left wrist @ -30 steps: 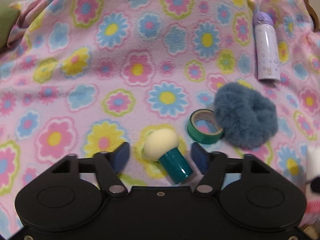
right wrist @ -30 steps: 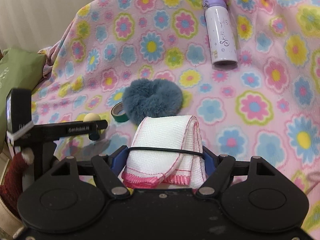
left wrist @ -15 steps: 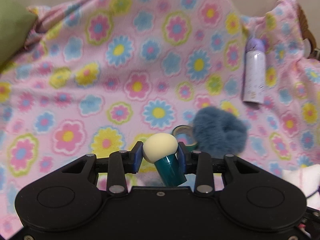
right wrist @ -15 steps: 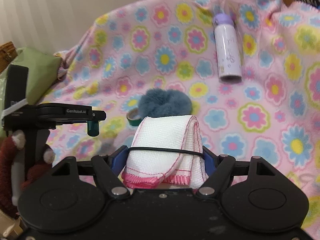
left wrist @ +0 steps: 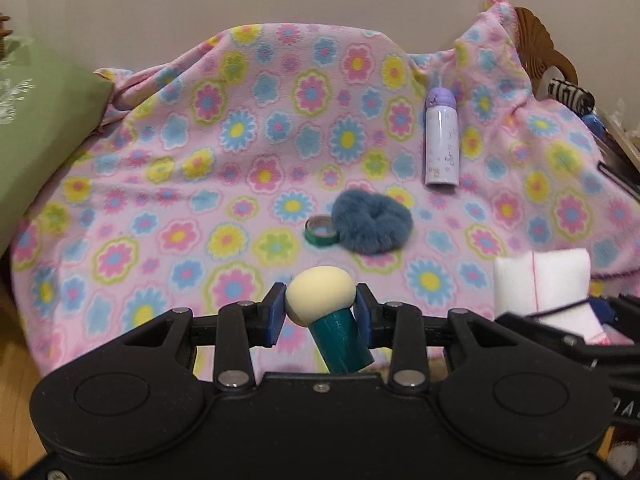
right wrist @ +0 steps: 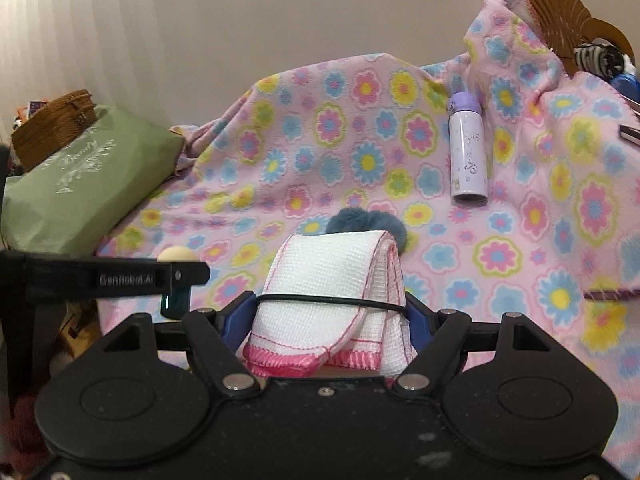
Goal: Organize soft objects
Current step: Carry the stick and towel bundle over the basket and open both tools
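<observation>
the left gripper (left wrist: 320, 312) is pinching a makeup sponge (left wrist: 320, 294): a smooth, matte cream dome, egg-rounded, on a glossy teal cylinder handle that slants down toward the gripper body. the blue pads press against both sides of the dome, and the sponge is lifted clear of the blanket (left wrist: 240, 184). the right gripper (right wrist: 332, 316) is clamped on a folded white cloth (right wrist: 332, 276), waffle-textured with pink stitched edges and a pink satin hem, bound by a thin black elastic band across its middle; it bulges up between the blue pads.

the blanket is plush fleece, pink with round flowers in yellow, blue and green, draped in soft folds over a raised surface. on it lie a fluffy blue-grey scrunchie (left wrist: 372, 224), ring-shaped, and touching its left side a small roll of green tape (left wrist: 321, 231). further back lies a hard, smooth lavender bottle (left wrist: 442, 140) with a purple cap, on its side, well apart from the scrunchie.

the left wrist view shows the tape roll and the whole scrunchie; in the right wrist view the cloth hides the tape and most of the scrunchie. only the right wrist view shows the woven brown basket (right wrist: 56, 124) behind the green pillow (right wrist: 88, 196) and the left gripper from the side, sponge dome above its finger, teal handle below. the left wrist view shows the cloth at its right edge.
</observation>
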### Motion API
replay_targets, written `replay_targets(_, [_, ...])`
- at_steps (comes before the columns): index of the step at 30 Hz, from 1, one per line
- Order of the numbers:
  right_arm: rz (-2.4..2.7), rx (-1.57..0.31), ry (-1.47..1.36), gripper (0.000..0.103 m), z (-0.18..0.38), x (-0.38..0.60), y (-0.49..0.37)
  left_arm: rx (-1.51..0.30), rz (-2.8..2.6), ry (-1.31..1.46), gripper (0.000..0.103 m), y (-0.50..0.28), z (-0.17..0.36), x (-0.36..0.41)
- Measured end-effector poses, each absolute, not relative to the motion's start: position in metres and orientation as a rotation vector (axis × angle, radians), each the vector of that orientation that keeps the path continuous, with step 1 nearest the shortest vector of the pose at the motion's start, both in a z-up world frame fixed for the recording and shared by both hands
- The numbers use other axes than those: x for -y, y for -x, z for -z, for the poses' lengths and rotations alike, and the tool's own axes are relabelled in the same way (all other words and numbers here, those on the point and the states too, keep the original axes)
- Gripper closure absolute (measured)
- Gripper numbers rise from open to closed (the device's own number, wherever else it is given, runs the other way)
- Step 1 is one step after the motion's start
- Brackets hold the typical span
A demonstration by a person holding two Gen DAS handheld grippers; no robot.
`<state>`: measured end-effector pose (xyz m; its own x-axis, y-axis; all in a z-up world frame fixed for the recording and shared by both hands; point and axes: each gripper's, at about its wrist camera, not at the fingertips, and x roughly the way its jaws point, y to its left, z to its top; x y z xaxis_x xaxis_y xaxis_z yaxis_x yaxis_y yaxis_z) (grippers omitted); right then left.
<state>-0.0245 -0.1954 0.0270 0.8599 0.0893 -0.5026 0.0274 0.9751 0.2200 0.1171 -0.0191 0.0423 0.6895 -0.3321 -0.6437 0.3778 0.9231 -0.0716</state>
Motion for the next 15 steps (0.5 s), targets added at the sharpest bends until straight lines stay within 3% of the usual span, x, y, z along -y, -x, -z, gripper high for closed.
replay_targets(15, [-0.056, -0.664, -0.316, 0.027, -0.007, 0.181, 0.1, -0.816, 0.363, 0.031, 0.066, -0.044, -0.028, -0.007])
